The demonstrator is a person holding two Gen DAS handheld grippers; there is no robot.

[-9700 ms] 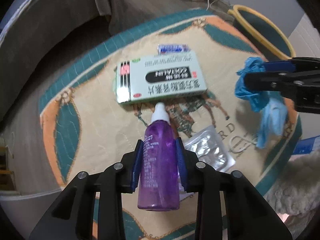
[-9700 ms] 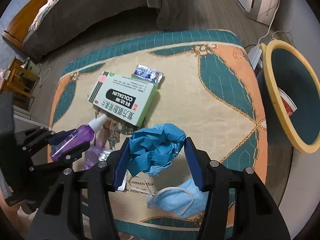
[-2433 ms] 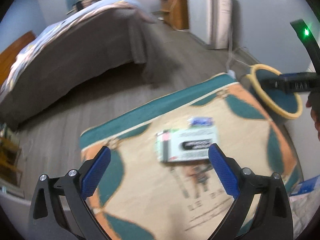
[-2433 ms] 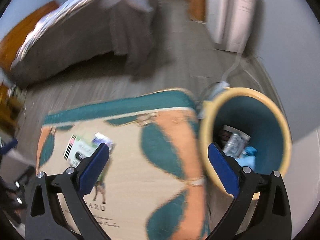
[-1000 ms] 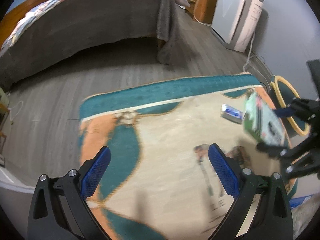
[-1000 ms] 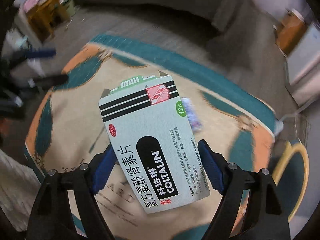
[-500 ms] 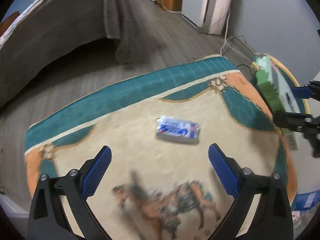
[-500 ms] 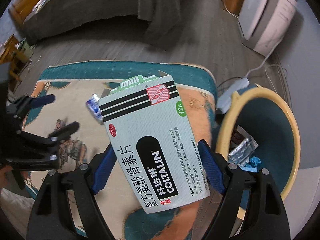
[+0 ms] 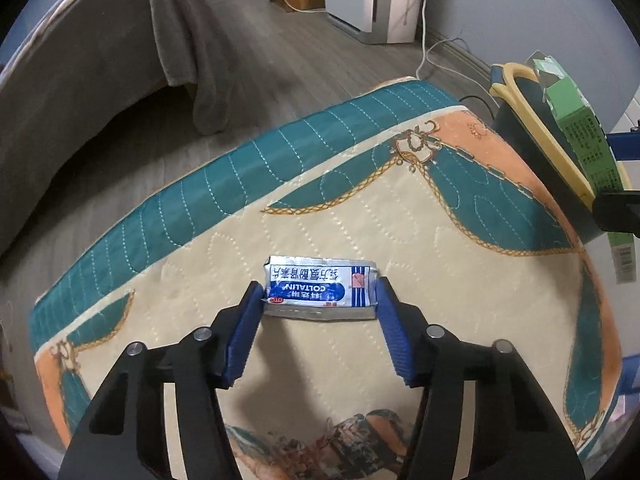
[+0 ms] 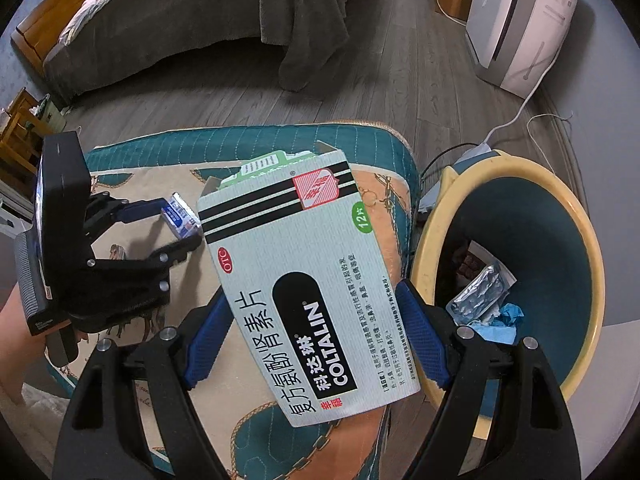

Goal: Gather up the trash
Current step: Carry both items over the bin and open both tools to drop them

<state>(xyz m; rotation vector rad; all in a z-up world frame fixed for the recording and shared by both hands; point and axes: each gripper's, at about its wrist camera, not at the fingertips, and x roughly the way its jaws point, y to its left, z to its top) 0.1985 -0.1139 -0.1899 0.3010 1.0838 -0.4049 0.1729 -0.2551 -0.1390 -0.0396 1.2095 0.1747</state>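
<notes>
Right gripper [image 10: 310,336]: clamped across the sides of the medicine box [image 10: 308,280], blue pads pressed flat on its two long edges; box carried label-up and clear of the mat, probably so the open end flap would lead into the bin.
Medicine box position: held in the air over the mat's right edge, just beside the bin [image 10: 592,264] but not yet above its opening; seen edge-on in the left view [image 9: 576,120] against the yellow rim.
Bin: teal inside, yellow rim, standing on the floor against the mat's edge; already held a foil blister pack [image 10: 482,290] and crumpled blue material [image 10: 506,316], so judged the drop point for everything gathered.
Left gripper [image 9: 320,300]: jaws partly open, straddling the foil sachet [image 9: 320,288]; pads just beside its two short ends, firm contact not certain; apparently lined up to pinch it by the ends.
Foil sachet position: flat on the quilted mat [image 9: 400,220], print facing up, the only loose item visible there.
Stage, as judged: box about to be released, sachet about to be gripped.
Risk, as judged: thin sachet could buckle or slide out once squeezed endwise.
</notes>
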